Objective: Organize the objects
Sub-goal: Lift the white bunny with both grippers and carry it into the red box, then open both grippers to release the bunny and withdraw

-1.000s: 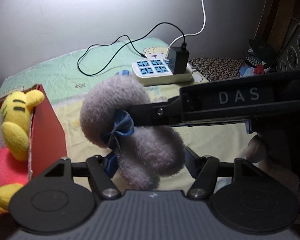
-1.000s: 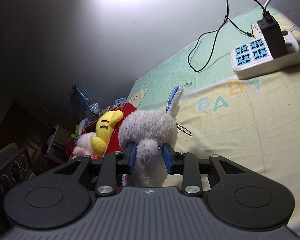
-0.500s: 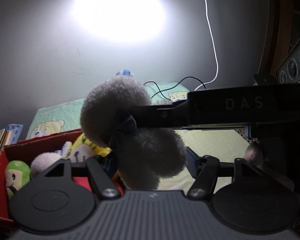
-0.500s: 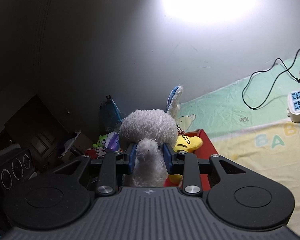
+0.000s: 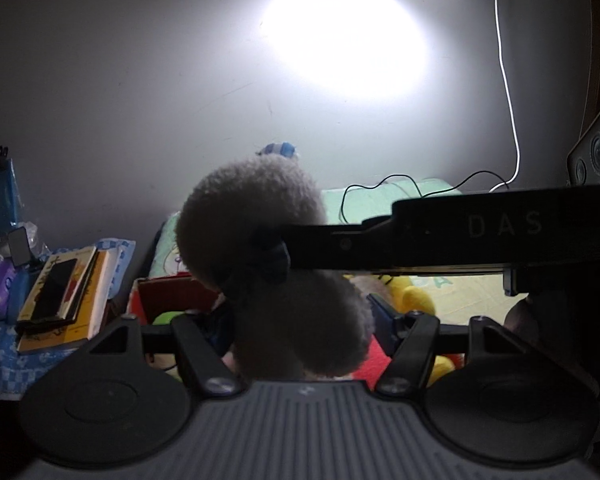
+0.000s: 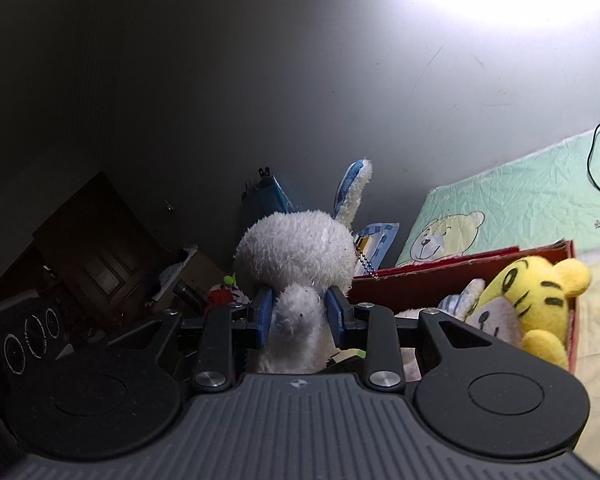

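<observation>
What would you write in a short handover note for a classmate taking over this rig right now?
Right gripper: shut on the white plush rabbit, held up in the air.
Left gripper: looks open, the rabbit hanging between its fingers, apparently ungripped.
Red box: on the bed, already holding the yellow tiger plush and other soft toys.
Done: rabbit lifted.
Left: lower it into the box, then release.

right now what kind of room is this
Probably a bedroom or child's room: a bear-print sheet over a bed, a red box of plush toys, and stacked books beside it.
</observation>
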Action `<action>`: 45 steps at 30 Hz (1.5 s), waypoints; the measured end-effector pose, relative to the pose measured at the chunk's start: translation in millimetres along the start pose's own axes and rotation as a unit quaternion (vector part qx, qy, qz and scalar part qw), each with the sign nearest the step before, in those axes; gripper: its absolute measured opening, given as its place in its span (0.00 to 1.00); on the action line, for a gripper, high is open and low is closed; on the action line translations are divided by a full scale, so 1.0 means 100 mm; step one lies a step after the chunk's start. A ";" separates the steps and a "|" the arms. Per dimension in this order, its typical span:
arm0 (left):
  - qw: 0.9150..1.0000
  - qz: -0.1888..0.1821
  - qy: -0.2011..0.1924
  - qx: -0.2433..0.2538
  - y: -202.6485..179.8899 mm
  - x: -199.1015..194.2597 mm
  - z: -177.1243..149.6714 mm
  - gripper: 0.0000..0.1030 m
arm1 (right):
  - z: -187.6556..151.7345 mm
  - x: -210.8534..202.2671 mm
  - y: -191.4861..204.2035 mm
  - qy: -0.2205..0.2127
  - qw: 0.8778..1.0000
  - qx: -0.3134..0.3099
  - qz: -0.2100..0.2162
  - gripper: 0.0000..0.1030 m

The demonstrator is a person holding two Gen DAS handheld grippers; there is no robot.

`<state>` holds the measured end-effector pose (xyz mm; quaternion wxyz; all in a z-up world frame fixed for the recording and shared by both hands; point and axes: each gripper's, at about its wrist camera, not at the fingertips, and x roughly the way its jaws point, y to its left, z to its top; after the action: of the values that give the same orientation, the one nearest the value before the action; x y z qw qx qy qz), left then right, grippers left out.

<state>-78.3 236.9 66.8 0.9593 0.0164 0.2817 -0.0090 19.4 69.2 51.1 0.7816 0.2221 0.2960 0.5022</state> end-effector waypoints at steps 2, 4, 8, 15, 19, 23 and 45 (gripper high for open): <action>1.000 0.003 0.008 -0.002 0.14 0.01 -0.07 0.65 | -0.08 0.13 0.02 0.009 1.000 0.010 -0.004 0.31; 1.000 -0.001 0.022 -0.010 0.28 0.06 -0.14 0.65 | -0.17 0.24 0.04 0.019 1.000 0.015 -0.014 0.31; 0.999 0.001 0.052 -0.011 0.41 0.29 -0.28 0.65 | -0.31 0.44 0.06 0.041 0.998 0.001 -0.051 0.31; 0.996 -0.010 0.089 -0.005 0.39 0.56 -0.46 0.66 | -0.40 0.65 -0.03 0.076 0.989 0.000 -0.126 0.28; 0.994 -0.024 0.101 -0.023 0.47 0.69 -0.46 0.67 | -0.39 0.75 -0.07 0.086 0.984 -0.016 -0.155 0.26; 0.994 -0.027 0.103 -0.026 0.48 0.72 -0.46 0.69 | -0.40 0.81 -0.16 0.089 0.985 0.003 -0.151 0.26; 0.989 0.090 0.118 -0.020 0.02 0.30 -0.14 0.90 | -0.26 -0.03 0.00 0.002 0.975 -0.016 -0.220 0.55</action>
<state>-60.8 239.5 39.3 0.9163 0.0236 0.3905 0.0853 0.4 67.7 32.9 0.8757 0.1385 0.3308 0.3232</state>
